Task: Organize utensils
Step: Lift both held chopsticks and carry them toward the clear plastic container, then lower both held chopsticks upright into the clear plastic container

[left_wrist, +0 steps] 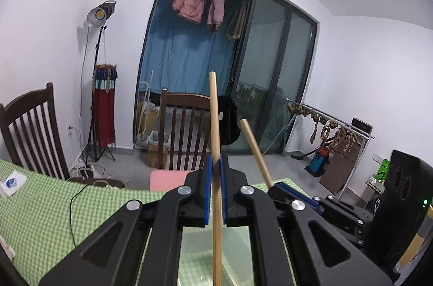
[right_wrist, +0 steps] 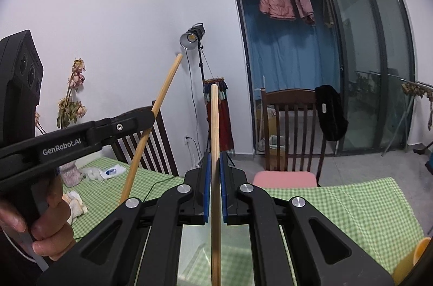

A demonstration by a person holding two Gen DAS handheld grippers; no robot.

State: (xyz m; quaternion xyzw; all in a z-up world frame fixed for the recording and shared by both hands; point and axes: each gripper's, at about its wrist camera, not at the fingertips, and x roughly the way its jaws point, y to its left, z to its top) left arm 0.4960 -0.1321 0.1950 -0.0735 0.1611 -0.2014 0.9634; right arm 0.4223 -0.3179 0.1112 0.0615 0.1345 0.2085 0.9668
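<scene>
Clearly both grippers' fingers are clenched on pale round wooden chopsticks: the left gripper [left_wrist: 216, 166] holds one upright [left_wrist: 213, 112], the right gripper [right_wrist: 215, 164] another [right_wrist: 214, 120], near each other above the green-checked surface [right_wrist: 338, 204].

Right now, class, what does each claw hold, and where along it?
Each claw, left and right, grips one pale wooden chopstick partway along, tip upward.

Bright ceiling glare, fisheye-warped edges.
</scene>
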